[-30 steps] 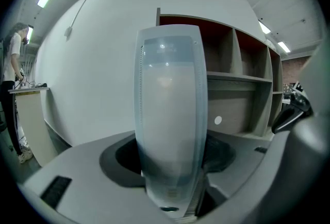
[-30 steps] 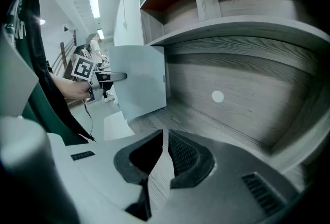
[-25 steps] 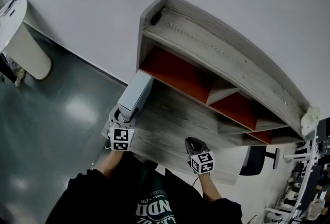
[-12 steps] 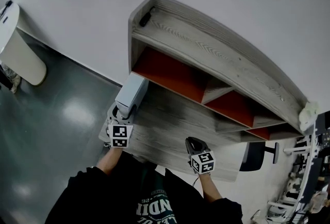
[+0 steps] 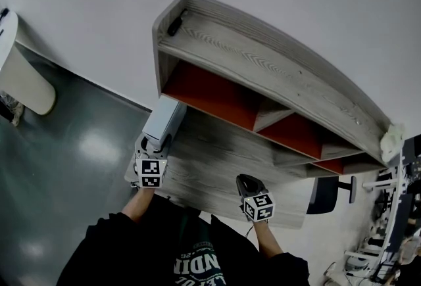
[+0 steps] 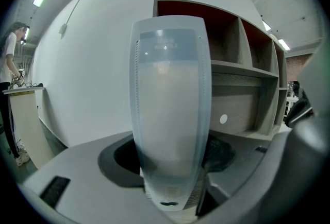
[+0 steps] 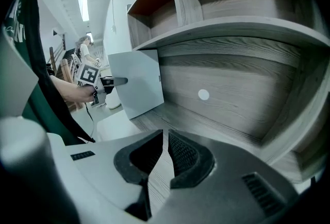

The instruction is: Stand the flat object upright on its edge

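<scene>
Where the white wall (image 5: 296, 2) meets the glossy grey floor (image 5: 79, 140), a grey-wood desk (image 5: 223, 166) stands against it. A hutch (image 5: 263, 64) sits along the desk's back, with open compartments, red back panels above and grey wood below. A rounded white stand (image 5: 26, 68) is off to the left on the floor, well apart from the desk. A dark chair (image 5: 325, 196) is just past the desk's right end.

The flat object (image 5: 163, 121) is a pale blue-white panel at the desk's left end, near the hutch's left corner. It is upright. The right gripper view shows its broad face vertical and its lower edge seeming to meet the desk top.

The left gripper (image 5: 156, 142) grasps the flat object by its near edge. In the left gripper view the panel fills the gap, with a pad against each face. The jaws have just been easing a little wider with the panel between them, and contact is not visibly broken.

The right gripper (image 5: 248, 181) is clenched, pads almost together with nothing in them and only a sliver of desk showing through. It hovers over the desk's front edge, well apart from the flat object.

A small white dot (image 7: 203, 95) shows on the hutch's lower back panel. A small dark item (image 5: 174, 23) lies on the hutch's top, at its left end.
</scene>
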A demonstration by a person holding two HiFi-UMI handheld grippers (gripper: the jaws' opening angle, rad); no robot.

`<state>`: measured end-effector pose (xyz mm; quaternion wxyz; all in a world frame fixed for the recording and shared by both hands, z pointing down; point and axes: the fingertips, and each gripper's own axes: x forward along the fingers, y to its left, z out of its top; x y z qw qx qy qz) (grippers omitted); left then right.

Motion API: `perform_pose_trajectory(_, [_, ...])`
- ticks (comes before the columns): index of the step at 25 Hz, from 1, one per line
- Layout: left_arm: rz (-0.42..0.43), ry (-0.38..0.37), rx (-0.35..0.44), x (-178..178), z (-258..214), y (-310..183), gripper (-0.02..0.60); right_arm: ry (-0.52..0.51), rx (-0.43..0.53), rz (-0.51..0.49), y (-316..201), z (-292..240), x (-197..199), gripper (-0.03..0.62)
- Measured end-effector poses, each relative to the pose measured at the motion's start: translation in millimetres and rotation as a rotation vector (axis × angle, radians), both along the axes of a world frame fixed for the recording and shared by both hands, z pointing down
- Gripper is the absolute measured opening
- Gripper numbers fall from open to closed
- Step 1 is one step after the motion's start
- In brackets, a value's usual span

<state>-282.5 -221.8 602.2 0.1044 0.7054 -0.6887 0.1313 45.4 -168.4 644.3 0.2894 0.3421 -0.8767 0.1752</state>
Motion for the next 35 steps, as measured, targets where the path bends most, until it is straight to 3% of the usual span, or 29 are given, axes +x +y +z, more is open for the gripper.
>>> perform_pose_trajectory(14, [0.050,0.023,-0.024,2.0,8.3,-2.2,0.325,-0.042,-0.016,0.070,7.4,3.2,12.8,0.052])
perform_pose_trajectory(23, [0.066,0.029,-0.084,2.9,17.3,32.6,0.328,-0.083,-0.017,0.077,14.3,4.1,6.0,0.052])
perform_pose_trajectory(30, [0.064,0.031,-0.101,15.3,18.6,60.9,0.279,-0.107,-0.011,0.081,16.4,0.4,8.3,0.044])
perform_pose_trajectory(35, [0.091,0.030,-0.105,39.2,13.7,77.3,0.171,-0.142,0.002,0.085,21.7,-8.5,11.2,0.043])
